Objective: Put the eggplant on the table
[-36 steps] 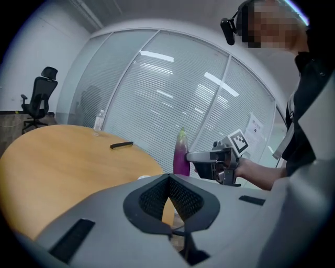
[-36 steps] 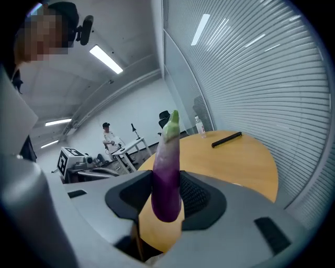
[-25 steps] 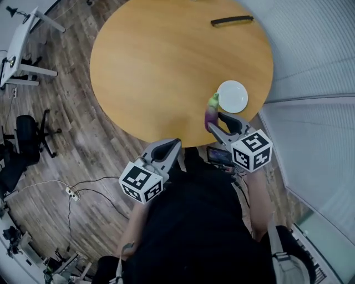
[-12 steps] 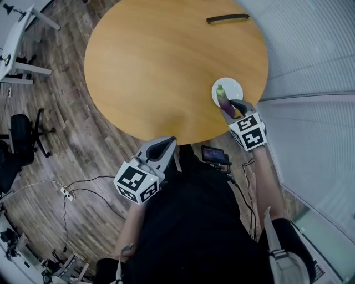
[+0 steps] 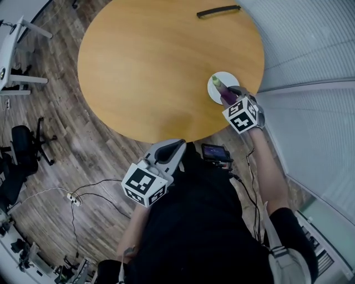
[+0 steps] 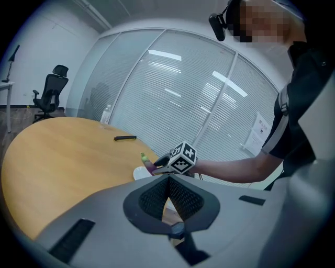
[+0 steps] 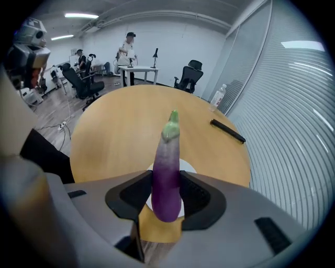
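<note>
A purple eggplant (image 7: 167, 175) with a green cap is clamped between the pads of my right gripper (image 7: 167, 196), its cap end pointing away from me. In the head view the eggplant (image 5: 222, 90) hangs over a small white plate (image 5: 214, 84) at the right edge of the round wooden table (image 5: 155, 61), with my right gripper (image 5: 232, 100) just behind it. My left gripper (image 5: 173, 148) waits off the table's near edge, its jaws pressed together on nothing. From the left gripper view its pads (image 6: 168, 198) meet, and the eggplant (image 6: 147, 163) shows far off.
A black bar-shaped object (image 5: 218, 10) lies at the table's far side. A water bottle (image 7: 219, 97) stands near the glass wall. Office chairs (image 7: 187, 76) and people stand beyond the table. Cables (image 5: 72, 194) run over the wooden floor at the left.
My right gripper has carried the eggplant from the table's near edge up and over the white plate and has turned its wrist. The left gripper has hardly moved.
</note>
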Demonstrator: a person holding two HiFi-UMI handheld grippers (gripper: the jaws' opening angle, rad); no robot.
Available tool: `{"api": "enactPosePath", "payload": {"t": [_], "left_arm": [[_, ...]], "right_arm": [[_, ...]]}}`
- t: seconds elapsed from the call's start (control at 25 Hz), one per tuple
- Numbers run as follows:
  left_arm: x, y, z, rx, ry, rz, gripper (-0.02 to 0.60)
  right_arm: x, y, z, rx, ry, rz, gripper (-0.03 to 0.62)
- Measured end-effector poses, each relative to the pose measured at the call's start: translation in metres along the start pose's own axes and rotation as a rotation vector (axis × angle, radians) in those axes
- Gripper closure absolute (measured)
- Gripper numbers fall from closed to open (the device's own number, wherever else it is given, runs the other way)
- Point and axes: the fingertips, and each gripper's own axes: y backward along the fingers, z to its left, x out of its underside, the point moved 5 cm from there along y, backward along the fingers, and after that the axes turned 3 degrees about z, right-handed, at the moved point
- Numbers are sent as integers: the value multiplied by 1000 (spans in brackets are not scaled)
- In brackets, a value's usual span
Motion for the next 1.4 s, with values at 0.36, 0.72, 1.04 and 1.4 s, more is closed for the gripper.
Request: {"api": "enactPosePath", "payload": {"t": [0.36, 0.72, 1.04, 1.4], "left_arm": [[-12, -3, 1, 0, -20, 20, 571], [-15, -8, -6, 11, -28, 34, 571], [-21, -6, -7, 9, -26, 30, 571], [-16, -3, -4, -3, -21, 11, 571]], "right_arm": [[15, -35, -9, -5, 81, 111, 424], [13, -50, -7, -31, 85, 125, 424], [9, -55, -9, -41, 102, 139, 424], [13, -62, -3, -47, 103, 144, 424]]}}
